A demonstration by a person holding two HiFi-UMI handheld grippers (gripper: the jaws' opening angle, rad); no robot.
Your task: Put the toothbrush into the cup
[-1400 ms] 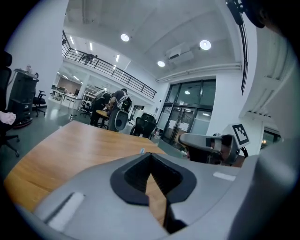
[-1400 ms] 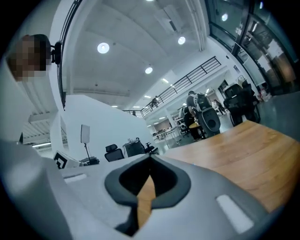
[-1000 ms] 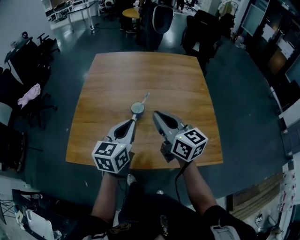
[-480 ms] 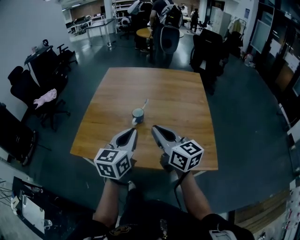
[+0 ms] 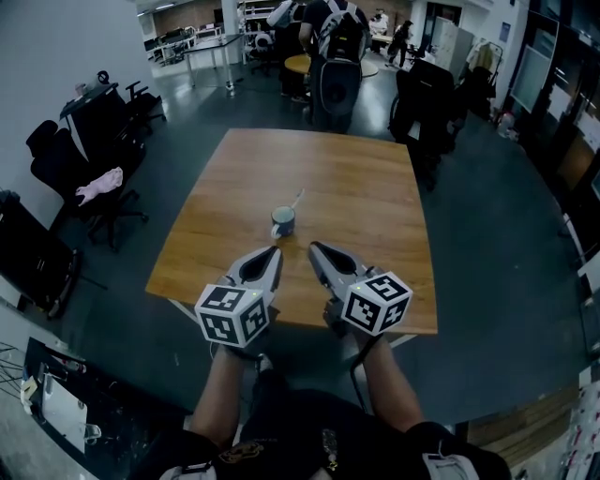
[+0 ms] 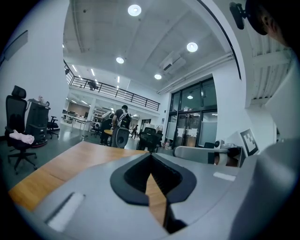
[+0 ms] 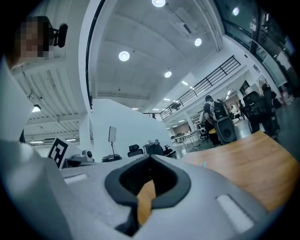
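Two grippers: the left gripper and the right gripper are held side by side over the near edge of the desk. Their tips point forward toward the cup, and their marker cubes are on the person's side.
Left gripper state: the left gripper view shows the jaws together at the tips with nothing between them. Only the wood of the desk shows through the opening behind the tips.
Right gripper state: the right gripper view shows the same. The jaws meet at the tips, nothing is clamped, and a strip of desk wood shows through the opening.
Cup: the cup is small and bluish with a pale rim. It stands upright near the middle of the desk, just ahead of the left gripper's tip and apart from it.
Toothbrush: the toothbrush stands in the cup. It is thin and pale and leans out over the rim toward the far right. It is too small to tell which end is up.
Desk: it is brown wood, nearly square, with rounded corners.
Around the desk: dark office chairs stand at the left, one of them with a pink cloth on it. A person with a backpack stands beyond the far edge.
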